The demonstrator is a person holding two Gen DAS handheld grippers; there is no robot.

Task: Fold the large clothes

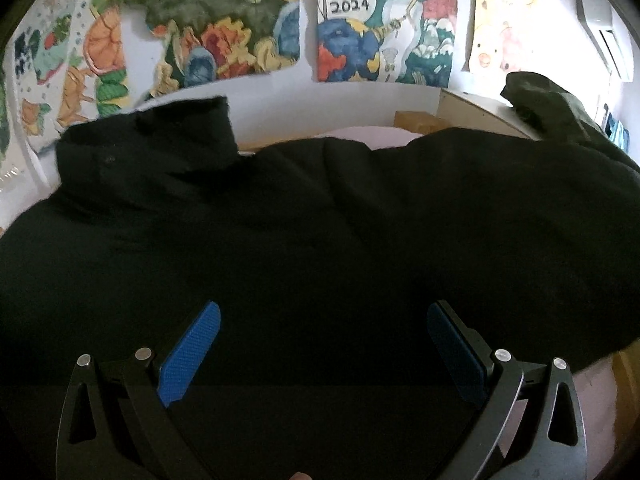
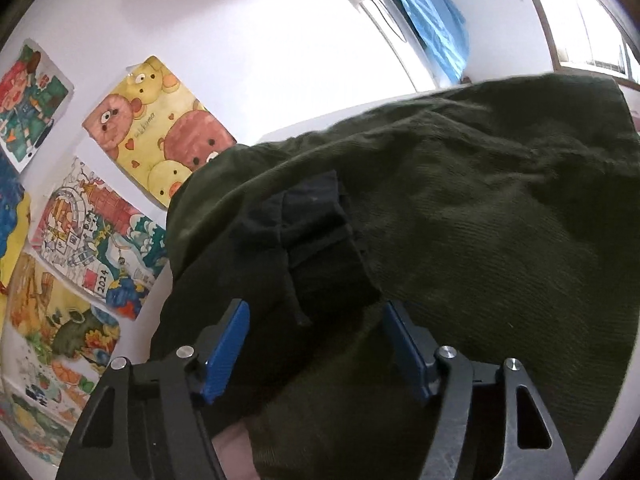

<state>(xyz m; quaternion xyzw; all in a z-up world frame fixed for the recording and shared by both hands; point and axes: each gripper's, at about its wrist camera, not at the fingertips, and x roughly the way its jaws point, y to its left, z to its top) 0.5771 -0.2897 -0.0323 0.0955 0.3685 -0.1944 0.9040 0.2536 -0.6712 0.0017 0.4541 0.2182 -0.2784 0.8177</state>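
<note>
Apparently one large dark garment lies spread across a bed, its collar propped toward the far edge by the wall, laid flat so it can be folded. One left gripper hovers over its near part, jaws wide apart and holding nothing. One right gripper has a bunched fold of dark green cloth between its jaws, which stand apart; the blue pads do not visibly press it. Several drawings cover the wall.

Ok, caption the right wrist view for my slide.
Right gripper straddling dark green cloth near wall drawings.
</note>
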